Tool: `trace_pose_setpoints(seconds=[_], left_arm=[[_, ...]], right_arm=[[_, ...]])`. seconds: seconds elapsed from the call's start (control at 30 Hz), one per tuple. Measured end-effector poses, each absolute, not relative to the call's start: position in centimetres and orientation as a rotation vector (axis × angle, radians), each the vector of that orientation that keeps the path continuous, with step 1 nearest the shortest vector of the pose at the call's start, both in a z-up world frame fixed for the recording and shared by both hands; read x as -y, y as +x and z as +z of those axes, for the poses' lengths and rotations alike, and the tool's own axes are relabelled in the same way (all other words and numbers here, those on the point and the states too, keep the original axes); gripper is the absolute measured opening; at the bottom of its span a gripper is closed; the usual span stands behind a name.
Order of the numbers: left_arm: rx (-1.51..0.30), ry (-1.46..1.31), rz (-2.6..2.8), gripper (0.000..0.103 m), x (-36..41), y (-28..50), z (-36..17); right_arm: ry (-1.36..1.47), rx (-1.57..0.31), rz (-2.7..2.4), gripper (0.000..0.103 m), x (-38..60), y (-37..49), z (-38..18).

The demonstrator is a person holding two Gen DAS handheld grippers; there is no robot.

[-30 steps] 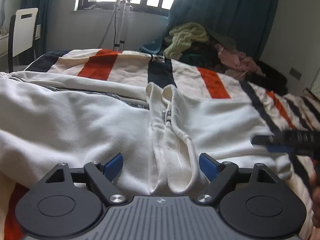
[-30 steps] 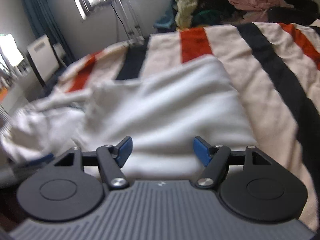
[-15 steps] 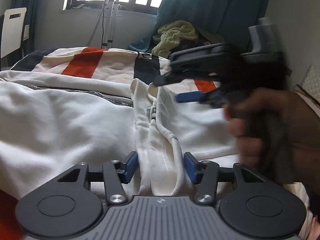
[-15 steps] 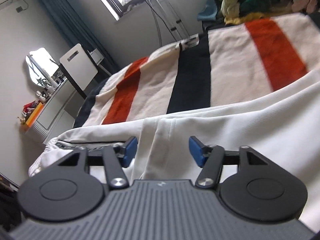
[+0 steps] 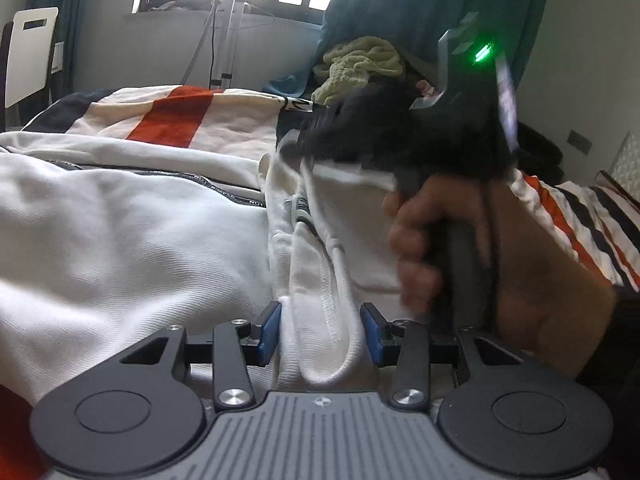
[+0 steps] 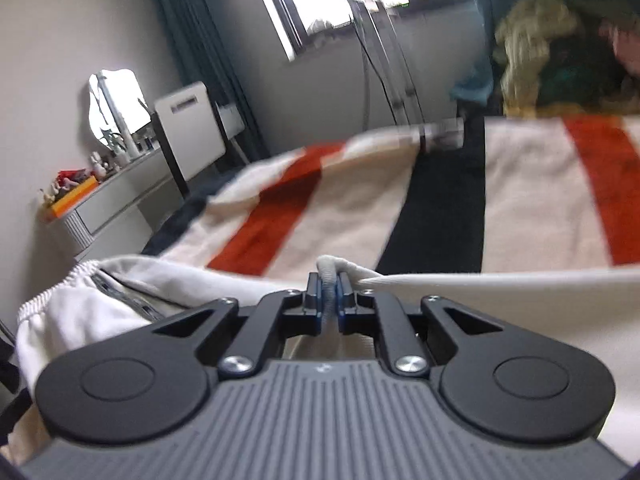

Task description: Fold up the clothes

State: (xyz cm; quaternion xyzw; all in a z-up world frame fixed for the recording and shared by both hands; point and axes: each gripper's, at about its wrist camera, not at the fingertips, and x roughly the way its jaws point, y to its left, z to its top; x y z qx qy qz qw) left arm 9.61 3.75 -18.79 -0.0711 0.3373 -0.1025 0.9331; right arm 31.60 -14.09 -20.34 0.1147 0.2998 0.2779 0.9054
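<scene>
White garment [image 5: 120, 248]: spread on striped bed [image 6: 440, 200]; right gripper [image 6: 329, 300], a second ago wide and clear, now clenched on far hem fold; left gripper [image 5: 319, 328] closing around near hem, contact probably not yet made; fold lift nearly ready.

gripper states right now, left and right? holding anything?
Left gripper: jaws closing around the white garment's folded hem; pads not pressing it yet.
Right gripper: shut on a pinch of the same garment's edge.
</scene>
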Motion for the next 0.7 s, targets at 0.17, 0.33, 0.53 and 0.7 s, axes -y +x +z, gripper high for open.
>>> trace_pose_setpoints(seconds=[0.17, 0.33, 0.53, 0.7], left_arm=[[-0.676, -0.113, -0.239, 0.065, -3.0, 9.3, -18.5], [-0.598, -0.091, -0.251, 0.083, -2.9, 7.7, -17.0], [-0.466, -0.101, -0.248, 0.097, -3.4, 5.4, -14.5], [-0.383, -0.092, -0.232, 0.100, -3.5, 3.2, -12.4]], right_arm=[[0.257, -0.655, 0.543, 0.012, 14.2, 31.9, -21.3], [0.248, -0.664, 0.521, 0.016, 15.4, 31.1, -18.7], [0.231, -0.546, 0.453, 0.078, 18.5, 27.2, -11.6], [0.148, -0.436, 0.382, 0.078, 21.1, 21.4, -6.6]])
